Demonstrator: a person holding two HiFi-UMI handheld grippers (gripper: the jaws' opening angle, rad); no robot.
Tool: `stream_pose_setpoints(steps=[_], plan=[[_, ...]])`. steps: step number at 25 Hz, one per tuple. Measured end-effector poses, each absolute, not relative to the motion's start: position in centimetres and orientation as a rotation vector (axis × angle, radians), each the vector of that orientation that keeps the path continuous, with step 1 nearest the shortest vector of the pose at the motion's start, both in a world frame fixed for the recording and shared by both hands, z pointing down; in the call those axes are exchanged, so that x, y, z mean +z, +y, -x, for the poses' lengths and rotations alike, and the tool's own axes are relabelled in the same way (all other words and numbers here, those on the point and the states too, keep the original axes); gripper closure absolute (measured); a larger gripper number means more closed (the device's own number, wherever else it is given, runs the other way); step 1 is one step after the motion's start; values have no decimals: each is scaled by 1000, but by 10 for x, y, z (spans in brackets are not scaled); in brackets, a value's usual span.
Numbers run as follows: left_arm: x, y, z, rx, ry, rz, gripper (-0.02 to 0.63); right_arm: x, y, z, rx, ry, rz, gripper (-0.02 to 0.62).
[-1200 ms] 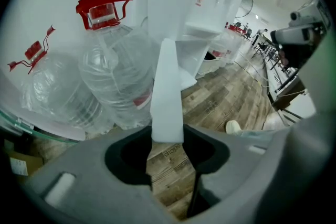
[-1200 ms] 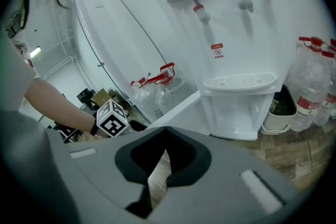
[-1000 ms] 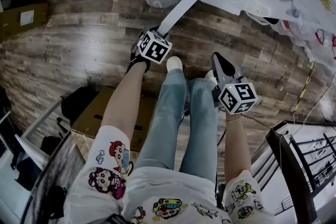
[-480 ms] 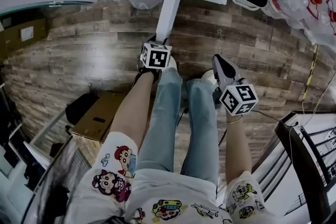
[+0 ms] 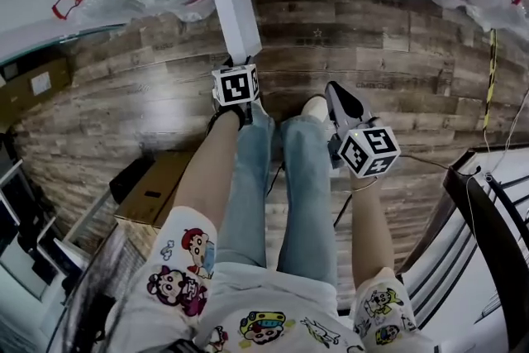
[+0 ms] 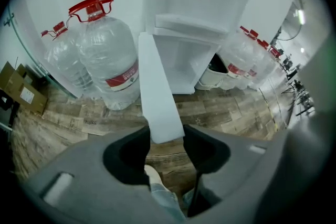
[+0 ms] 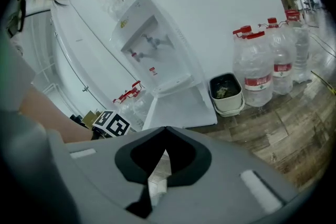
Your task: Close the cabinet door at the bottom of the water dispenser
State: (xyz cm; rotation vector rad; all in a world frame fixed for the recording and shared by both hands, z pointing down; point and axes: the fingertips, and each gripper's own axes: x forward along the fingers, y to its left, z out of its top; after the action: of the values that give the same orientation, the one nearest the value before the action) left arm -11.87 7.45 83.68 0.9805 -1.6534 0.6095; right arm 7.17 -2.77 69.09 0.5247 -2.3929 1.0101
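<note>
As it stands open, cabinet door (image 5: 235,16) (white), lengthwise toward person (image 5: 273,260)

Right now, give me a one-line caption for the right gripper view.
Shut right gripper faces the water dispenser, its bottom cabinet door open beside a bin and water jugs.

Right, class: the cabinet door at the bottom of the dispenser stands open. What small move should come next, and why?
Probably swing the left gripper rightward in its own view, toward the open cabinet. The cabinet door juts out from its left-side hinge, its free end between that gripper's jaws.
</note>
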Motion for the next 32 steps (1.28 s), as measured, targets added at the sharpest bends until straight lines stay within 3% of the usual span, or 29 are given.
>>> stream_pose_setpoints(steps=[13,32], plan=[[844,22,71,724,-1533,-1051,393,702,-77,-154,1089,-2341,-663,584],[857,-88,22,871,-1287,-1315,407,703,-133,-161,1223,-2272,-929,584]])
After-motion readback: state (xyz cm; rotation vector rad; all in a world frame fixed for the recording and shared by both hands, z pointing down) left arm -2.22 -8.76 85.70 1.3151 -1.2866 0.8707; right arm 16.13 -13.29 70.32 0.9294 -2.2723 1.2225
